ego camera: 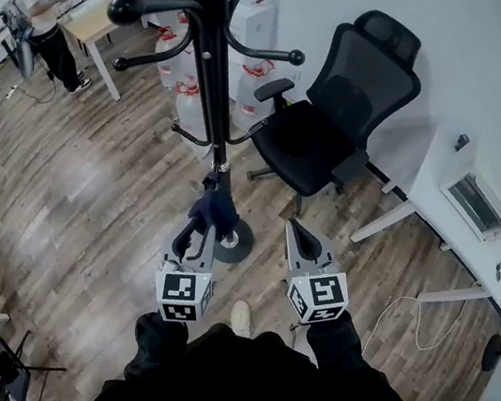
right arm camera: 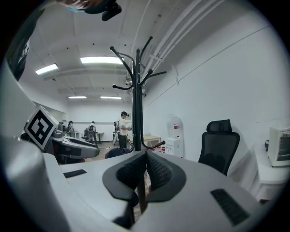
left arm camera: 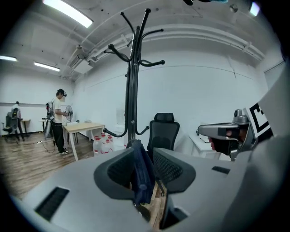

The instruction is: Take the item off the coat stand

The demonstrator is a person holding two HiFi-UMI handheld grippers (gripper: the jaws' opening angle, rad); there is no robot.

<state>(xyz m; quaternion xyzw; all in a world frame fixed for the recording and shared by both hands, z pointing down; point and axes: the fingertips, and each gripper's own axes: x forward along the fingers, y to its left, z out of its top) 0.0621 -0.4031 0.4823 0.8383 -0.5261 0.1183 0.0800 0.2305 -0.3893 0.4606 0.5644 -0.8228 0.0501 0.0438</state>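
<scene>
The person's dark sleeves (ego camera: 214, 382) fill the bottom of the head view, each ending in a marker cube on a gripper. The left gripper (ego camera: 197, 234) reaches toward the foot of the coat stand (ego camera: 213, 77), and the dark blue fabric item (ego camera: 215, 208) sits right at its tips, close beside the pole and above the round base (ego camera: 239, 244). In the left gripper view the item (left arm camera: 141, 174) stands upright between the jaws, which are partly apart: it lies against the left pad, with a sliver of gap on the right (so loosely bracketed rather than clamped). Whether the item touches the stand cannot be told. The right gripper (ego camera: 295, 230) hovers just right of the base, well clear of the item, jaws pressed together on nothing. A black office chair (ego camera: 348, 102) stands behind the stand on the wooden floor (ego camera: 89, 203).
</scene>
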